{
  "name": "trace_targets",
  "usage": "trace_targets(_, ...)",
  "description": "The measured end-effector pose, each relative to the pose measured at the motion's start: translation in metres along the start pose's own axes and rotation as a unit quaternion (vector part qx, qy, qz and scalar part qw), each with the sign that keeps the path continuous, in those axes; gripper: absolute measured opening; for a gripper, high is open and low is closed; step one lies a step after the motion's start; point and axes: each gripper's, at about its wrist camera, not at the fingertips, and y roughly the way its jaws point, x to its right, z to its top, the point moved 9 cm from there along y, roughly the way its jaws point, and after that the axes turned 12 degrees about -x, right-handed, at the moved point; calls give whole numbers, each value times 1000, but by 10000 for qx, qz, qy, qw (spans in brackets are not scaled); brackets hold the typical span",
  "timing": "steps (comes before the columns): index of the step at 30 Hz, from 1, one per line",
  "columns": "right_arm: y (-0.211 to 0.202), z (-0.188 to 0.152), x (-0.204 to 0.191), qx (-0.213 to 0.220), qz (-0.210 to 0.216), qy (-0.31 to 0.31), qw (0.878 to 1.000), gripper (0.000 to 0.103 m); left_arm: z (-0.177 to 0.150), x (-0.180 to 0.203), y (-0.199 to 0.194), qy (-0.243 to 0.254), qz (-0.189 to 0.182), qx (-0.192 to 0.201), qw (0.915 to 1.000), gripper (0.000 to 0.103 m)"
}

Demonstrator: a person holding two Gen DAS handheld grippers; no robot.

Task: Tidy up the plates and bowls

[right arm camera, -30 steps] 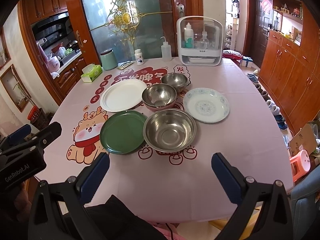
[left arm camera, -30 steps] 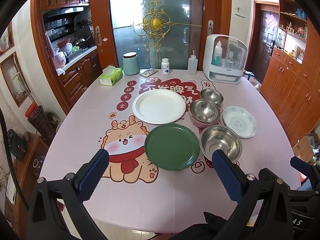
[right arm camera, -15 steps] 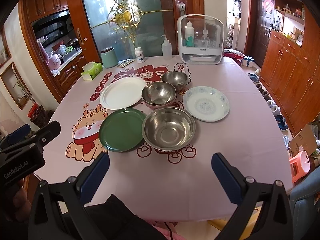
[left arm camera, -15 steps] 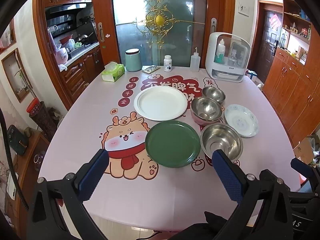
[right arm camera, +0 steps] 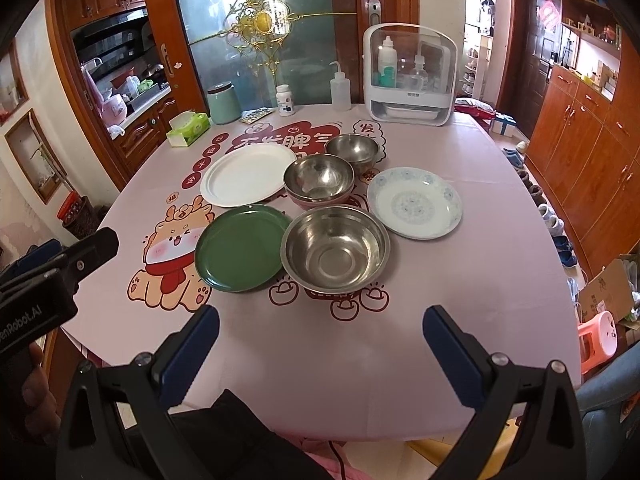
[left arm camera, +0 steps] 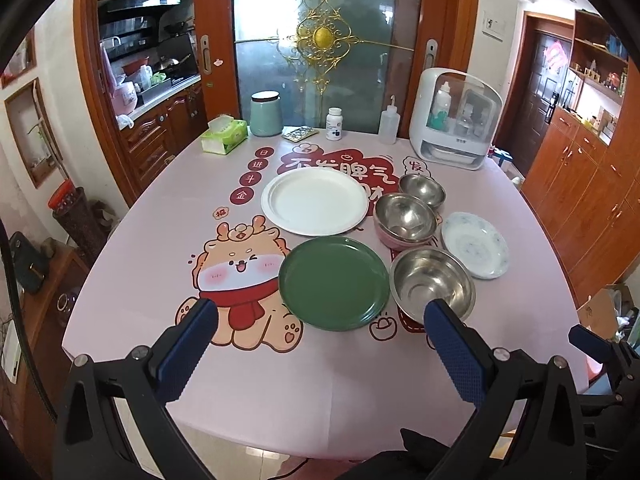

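On the pink table [left arm camera: 132, 248] lie a white plate [left arm camera: 314, 200], a green plate [left arm camera: 334, 283] and a blue-patterned plate [left arm camera: 476, 244]. A large steel bowl [left arm camera: 432, 282] stands right of the green plate. A middle steel bowl [left arm camera: 405, 214] sits in a pink bowl [left arm camera: 394, 242], and a small steel bowl [left arm camera: 422, 189] stands behind. My left gripper [left arm camera: 320, 344] is open and empty above the near table edge. My right gripper [right arm camera: 320, 344] is open and empty, short of the large bowl [right arm camera: 335, 249] and green plate [right arm camera: 243, 248].
At the table's far edge stand a green tissue box [left arm camera: 223, 140], a mint jar [left arm camera: 265, 119], a pill bottle [left arm camera: 334, 123], a squeeze bottle [left arm camera: 389, 125] and a white bottle cabinet [left arm camera: 456, 120]. The left gripper's body [right arm camera: 44, 288] shows at the right view's left.
Both grippers have drawn back and tilted slightly, so the dishes sit a little higher and farther in both views. Both stay open. The dishes have not moved.
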Motion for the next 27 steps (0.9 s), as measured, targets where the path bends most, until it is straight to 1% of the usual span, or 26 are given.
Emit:
trace_targets(7,-1,-2,5,91,102,-74,9999,102,-11,2,2,-174,-187,-92,9996,102)
trace_targets(18,-4,2,4,214,455,-124,9987,102,-14,-3,-6,-312,37,-41,9995,102)
trace_targets(27,8,13,-6,118,644,-77,9978,102,-5,-23,2,-477,199,-137,9986,102)
